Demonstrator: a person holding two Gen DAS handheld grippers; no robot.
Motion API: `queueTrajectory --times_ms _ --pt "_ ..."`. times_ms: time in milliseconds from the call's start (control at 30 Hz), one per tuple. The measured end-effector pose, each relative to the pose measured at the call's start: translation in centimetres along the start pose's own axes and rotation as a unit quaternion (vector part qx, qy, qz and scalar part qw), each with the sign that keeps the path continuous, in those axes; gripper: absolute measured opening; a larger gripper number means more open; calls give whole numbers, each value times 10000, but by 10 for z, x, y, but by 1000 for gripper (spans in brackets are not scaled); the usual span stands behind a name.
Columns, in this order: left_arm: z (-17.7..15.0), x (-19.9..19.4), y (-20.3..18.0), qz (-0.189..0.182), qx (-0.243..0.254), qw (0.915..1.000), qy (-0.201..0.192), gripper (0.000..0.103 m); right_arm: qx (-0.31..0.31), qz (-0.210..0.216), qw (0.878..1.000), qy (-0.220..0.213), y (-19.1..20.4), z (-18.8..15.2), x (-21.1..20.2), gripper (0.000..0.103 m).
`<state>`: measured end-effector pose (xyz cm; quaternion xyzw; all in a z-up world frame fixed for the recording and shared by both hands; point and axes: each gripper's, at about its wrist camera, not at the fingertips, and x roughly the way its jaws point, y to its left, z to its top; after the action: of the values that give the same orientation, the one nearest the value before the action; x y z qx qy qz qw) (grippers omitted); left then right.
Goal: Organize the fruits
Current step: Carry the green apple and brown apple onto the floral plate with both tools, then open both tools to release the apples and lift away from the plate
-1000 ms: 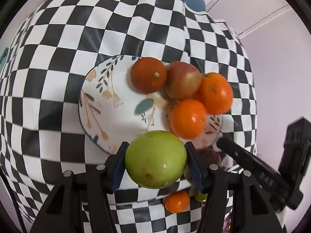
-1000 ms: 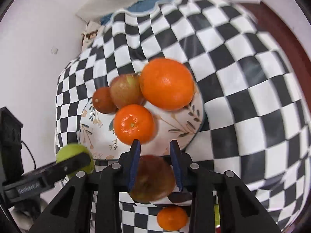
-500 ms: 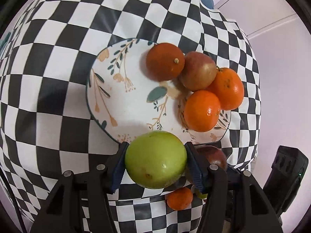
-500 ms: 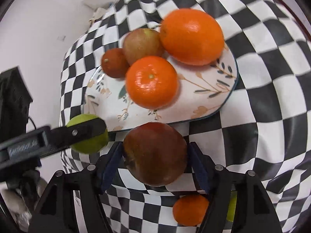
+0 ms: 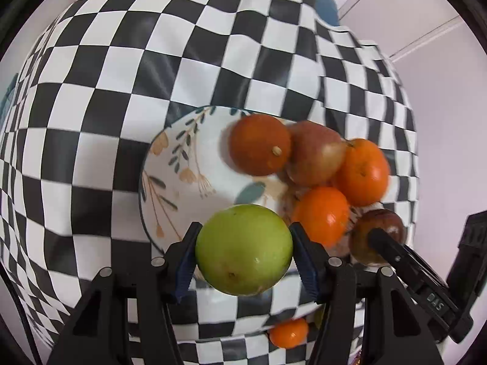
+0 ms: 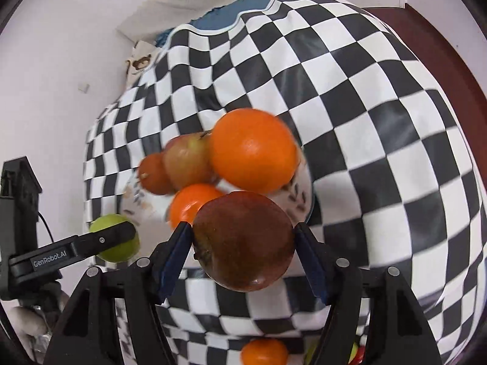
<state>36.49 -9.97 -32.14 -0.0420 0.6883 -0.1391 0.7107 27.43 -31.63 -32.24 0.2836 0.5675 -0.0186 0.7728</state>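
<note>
**Both grippers carrying fruit at the plate**

Since a second ago, the right gripper (image 6: 243,252) has taken up a dark red apple (image 6: 243,240), which was lying loose between narrower jaws then; its blue pads are now pressing on both sides of the fruit. Nearest in the left wrist view, the left gripper (image 5: 243,255) is clamping a green apple (image 5: 243,249) between its pads, just as before, over the near rim of the floral plate (image 5: 170,182). Seen from the right wrist view, that gripper's side is reading "GenRobot.AI" (image 6: 49,262). Below the held fruit, a small mandarin (image 5: 288,332) is lying on the checkered cloth (image 5: 121,76), near its front edge. Farther off, four fruits are sitting bunched on the right half of the plate: a near mandarin (image 5: 321,214), a large orange (image 5: 362,172), a reddish apple (image 5: 316,153) and a dark orange tangerine (image 5: 258,144), each touching its neighbour. At the far end, a cloth printed with a bear face (image 6: 140,62) is hanging beside the wall.
</note>
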Motion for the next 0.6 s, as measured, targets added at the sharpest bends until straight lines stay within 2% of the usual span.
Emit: queueTrajectory --times_ms 100,133,167,200,233,267,400,467,600 --pt "8 10 0 70 24 9998 199 55 115 -23 9998 185 -6 8 11 73" --pt "9 9 0 85 11 9998 181 55 188 -62 9995 259 -9 9 14 77" --pt "8 7 1 142 7 9998 121 55 199 -28 9994 272 -8 7 17 88" --pt "7 3 1 228 41 9997 64 64 230 69 9995 214 -10 8 13 96" --pt "6 0 1 307 77 9995 -13 89 213 59 9996 162 -9 8 9 97" --pt "3 -6 1 342 117 9993 -112 98 132 2 9999 83 -6 8 2 97" --pt "-14 -31 -4 540 216 9970 -507 99 -427 -610 9971 -156 12 4 -23 97" --pt "-23 -44 -7 610 249 9956 -660 99 -802 -1001 9915 -238 26 -2 -34 97" --pt "-47 -65 -12 776 353 9923 -899 99 -1152 -1331 9839 -297 41 -14 -47 97"
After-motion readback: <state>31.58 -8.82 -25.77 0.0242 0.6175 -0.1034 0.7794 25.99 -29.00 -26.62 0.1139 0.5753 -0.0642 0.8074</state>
